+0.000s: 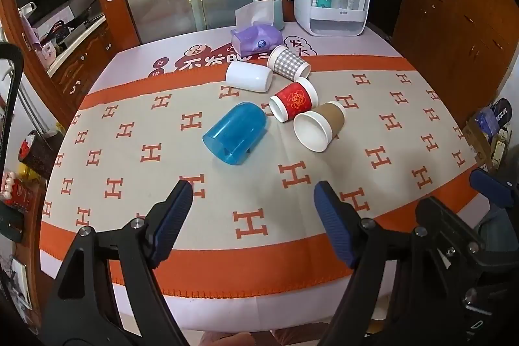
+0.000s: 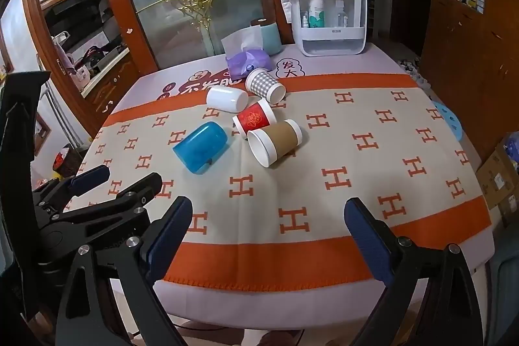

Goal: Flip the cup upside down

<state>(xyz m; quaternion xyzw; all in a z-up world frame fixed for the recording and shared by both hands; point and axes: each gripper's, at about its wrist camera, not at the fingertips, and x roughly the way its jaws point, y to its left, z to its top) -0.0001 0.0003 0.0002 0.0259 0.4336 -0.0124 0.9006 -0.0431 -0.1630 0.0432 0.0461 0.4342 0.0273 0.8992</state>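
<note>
Several cups lie on their sides in the middle of the table: a blue translucent cup, a brown paper cup, a red paper cup, a white cup and a grey checked cup. My left gripper is open and empty, above the near part of the cloth. My right gripper is open and empty, also short of the cups. The left gripper shows at the left of the right wrist view.
An orange and beige cloth with H marks covers the table. At the back stand a purple tissue pack, a teal canister and a white storage box. Wooden cabinets flank the table.
</note>
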